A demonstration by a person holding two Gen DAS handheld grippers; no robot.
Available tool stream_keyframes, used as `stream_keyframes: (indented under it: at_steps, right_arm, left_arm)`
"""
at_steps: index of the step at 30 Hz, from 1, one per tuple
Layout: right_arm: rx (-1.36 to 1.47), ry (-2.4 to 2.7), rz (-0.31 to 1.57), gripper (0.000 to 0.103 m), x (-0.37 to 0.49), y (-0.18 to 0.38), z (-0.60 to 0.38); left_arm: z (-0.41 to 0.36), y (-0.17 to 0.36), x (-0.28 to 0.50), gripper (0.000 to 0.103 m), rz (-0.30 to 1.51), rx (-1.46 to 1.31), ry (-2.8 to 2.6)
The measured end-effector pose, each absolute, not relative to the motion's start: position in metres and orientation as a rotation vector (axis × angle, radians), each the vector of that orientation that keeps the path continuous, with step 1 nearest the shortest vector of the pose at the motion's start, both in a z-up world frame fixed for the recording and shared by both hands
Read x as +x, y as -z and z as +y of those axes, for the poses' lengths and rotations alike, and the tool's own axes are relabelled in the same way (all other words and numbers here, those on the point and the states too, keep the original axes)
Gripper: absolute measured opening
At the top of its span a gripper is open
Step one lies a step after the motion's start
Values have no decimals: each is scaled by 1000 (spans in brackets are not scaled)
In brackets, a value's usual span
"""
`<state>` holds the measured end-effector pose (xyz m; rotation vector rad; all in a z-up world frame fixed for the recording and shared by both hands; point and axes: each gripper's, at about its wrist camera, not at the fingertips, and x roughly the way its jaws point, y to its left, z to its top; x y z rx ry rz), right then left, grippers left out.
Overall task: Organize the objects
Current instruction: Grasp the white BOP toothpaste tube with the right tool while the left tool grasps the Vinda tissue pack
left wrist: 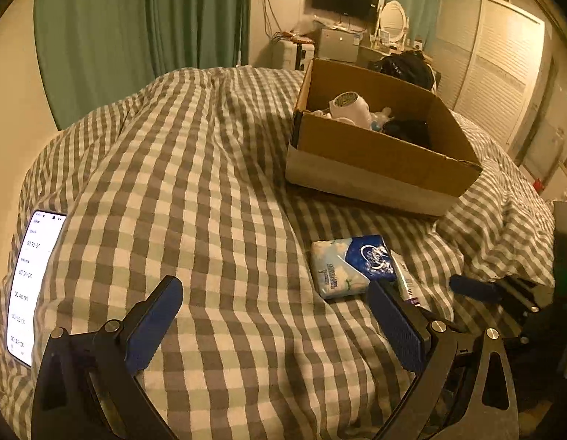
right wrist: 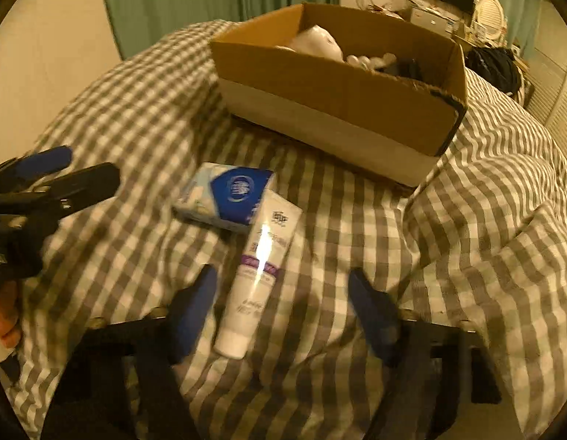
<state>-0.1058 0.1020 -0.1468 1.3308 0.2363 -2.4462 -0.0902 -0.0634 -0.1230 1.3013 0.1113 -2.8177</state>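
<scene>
The checked duvet (right wrist: 356,227) under everything is soft and rumpled, so anything I press on can sink or slide. My cardboard box (right wrist: 320,110) sits beyond, already holding a few things; its near wall stands high, and a low carry could snag it. The tissue pack (right wrist: 226,198) lies just this side of the box, touching the tube (right wrist: 259,275) — nudge one and the other shifts. My right gripper (right wrist: 283,304) is spread wide with the tube between its fingers, nearer the left one; closing off-centre could squirt that glossy tube sideways. My left gripper (left wrist: 276,315) is spread and empty — it hovers close enough to collide.
</scene>
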Motion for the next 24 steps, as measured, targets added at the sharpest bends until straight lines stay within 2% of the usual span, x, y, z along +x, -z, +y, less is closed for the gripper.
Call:
stream_keyframes:
  at_steps: [2,4,6,8,10,14,20,24]
  right_arm:
    - [1363,2404,210,60,-115,158,100]
    - [1408,2363,204,52,-120,166,97]
    - [1426,2340,243,49,-119,174,91]
    - [1408,2344,250,34,-116,173,92]
    - [1380,2371,192,26,-113,165,103]
    - [1212,2480,60,26,-98,128,129]
    - [1101,2559,62,26,-92,94,155]
    - [1123,2577,26,26,-91,99,161]
  left_arm:
    - [-61,124,-92,103,91,1308,2815]
    - [-59,125,-92,103,79,1306,2805]
    - [-57,125,-92,103,78,1294,2780]
    - [-54,124,-91,103,59,1283,2759]
    - [-45,124,-87,103,11,1262,2753]
    - [-24,131,-94,103,-99,1312,2748]
    - [3,143,-127,103,62,1457,2786]
    - [17,161,-155,103,-8,1472,2725]
